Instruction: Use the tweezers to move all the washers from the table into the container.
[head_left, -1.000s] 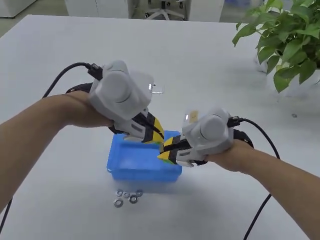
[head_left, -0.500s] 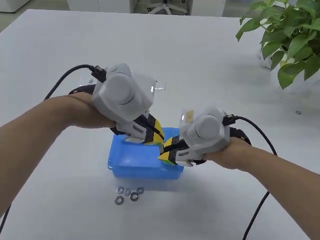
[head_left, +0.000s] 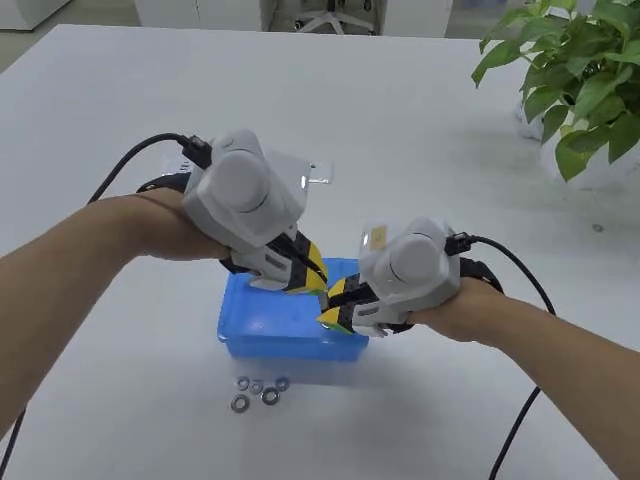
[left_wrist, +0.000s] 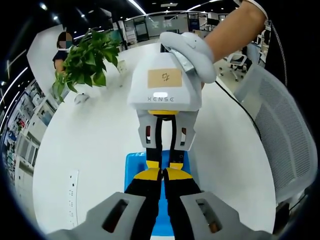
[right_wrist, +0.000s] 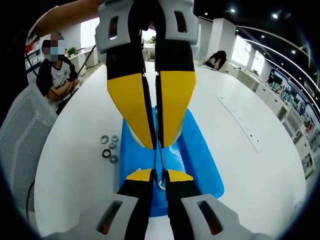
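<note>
The right gripper's (right_wrist: 160, 175) fingers (right_wrist: 142, 176) are drawn almost together, closed on the thin metal tweezers (right_wrist: 158, 160) that stand in the narrow gap between their yellow tips. A small rounded bit of metal sits at the tweezers' near end; whether it is a washer or the tweezers' own bend I cannot tell. At 12 o'clock from there, the left gripper (right_wrist: 155, 142) points back toward the right one, tip to tip. Its 2 yellow fingers leave just a slit, and the tweezers run up into that slit, so both pairs appear to pinch the same tool.

Both grippers hang over the blue container (head_left: 285, 348), which rests on the white surface (head_left: 420, 120). In the head view the left gripper comes in from 10 o'clock and the right from 3 o'clock, each held in a hand.

5 washers (head_left: 270, 397) lie loose on the surface in a small cluster, just beside the container at its 7 o'clock, apart from its wall. Farther off, a white strip (right_wrist: 240, 122) lies flat on the surface. A leafy green plant (head_left: 575, 70) stands at 1 o'clock.
</note>
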